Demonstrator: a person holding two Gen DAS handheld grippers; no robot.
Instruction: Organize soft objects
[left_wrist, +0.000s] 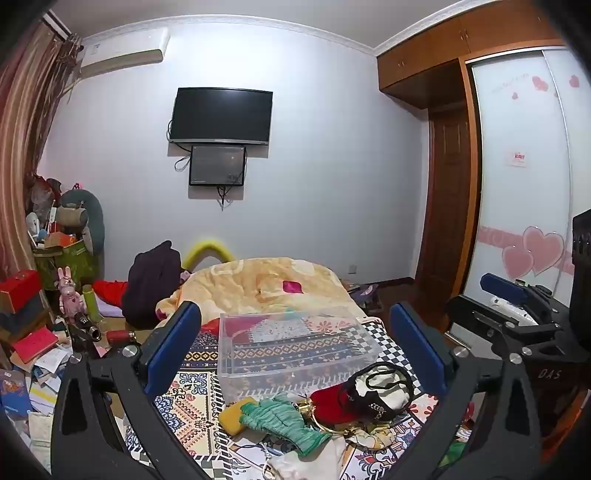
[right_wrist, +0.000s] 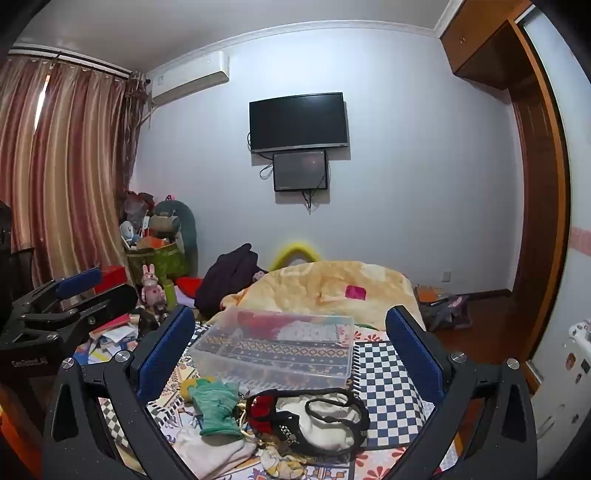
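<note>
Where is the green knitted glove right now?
In both wrist views the green knitted glove lies on the patterned bedspread, in front of the clear plastic box, left of the cream black-trimmed cloth.

Straight ahead beyond the fingers stands a pale wall (right_wrist: 406, 147) with a dark television (right_wrist: 299, 122) mounted on it and a smaller dark screen (right_wrist: 300, 171) just below; up and left of the fingers hangs an air conditioner (right_wrist: 188, 79) beside striped reddish curtains (right_wrist: 62, 166); to the right a wooden door (left_wrist: 448, 206) sits under brown cabinets (left_wrist: 436, 55), next to a sliding wardrobe panel (left_wrist: 517, 166) bearing pink hearts; dark wood floor (right_wrist: 476, 332) shows at right.
</note>
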